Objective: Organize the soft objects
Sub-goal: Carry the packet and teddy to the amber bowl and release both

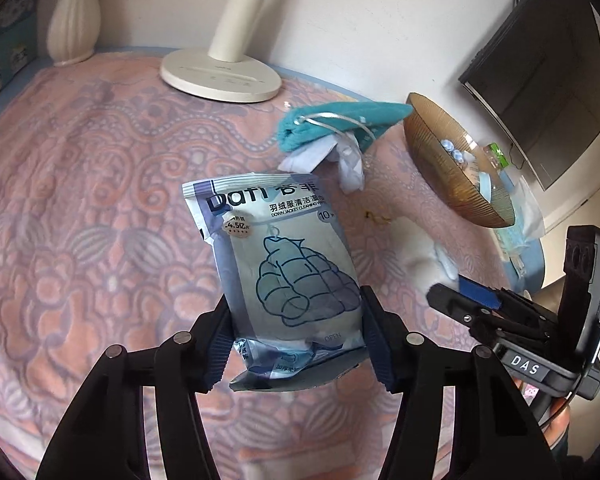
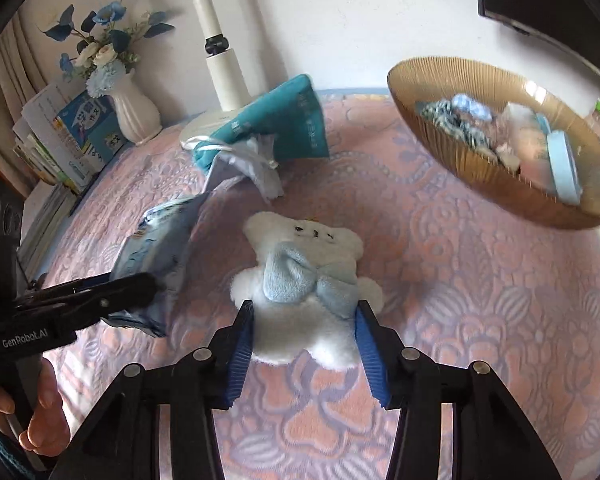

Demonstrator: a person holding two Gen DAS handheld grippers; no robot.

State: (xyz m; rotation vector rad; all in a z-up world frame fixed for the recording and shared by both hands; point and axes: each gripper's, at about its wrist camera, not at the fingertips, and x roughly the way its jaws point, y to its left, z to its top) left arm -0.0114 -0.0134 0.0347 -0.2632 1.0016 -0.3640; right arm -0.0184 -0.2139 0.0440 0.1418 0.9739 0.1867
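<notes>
My left gripper (image 1: 296, 328) is shut on a blue wet-wipes pack (image 1: 284, 264) and holds it above the pink patterned tablecloth (image 1: 100, 200). The pack also shows in the right wrist view (image 2: 156, 252), clamped by the left gripper (image 2: 148, 292). My right gripper (image 2: 304, 320) is shut on a white plush bear (image 2: 304, 280) with a light blue bow, lifted off the cloth. A teal drawstring pouch (image 1: 340, 124) with white fabric spilling out lies behind; it also shows in the right wrist view (image 2: 276, 128). The right gripper shows in the left wrist view (image 1: 472, 300).
An amber ribbed glass bowl (image 2: 452, 144) holding several small items sits at the right; it also shows in the left wrist view (image 1: 440, 156). A cream lamp base (image 1: 220, 72), a white vase (image 2: 134, 112) with blue flowers and stacked books (image 2: 60, 140) stand at the back.
</notes>
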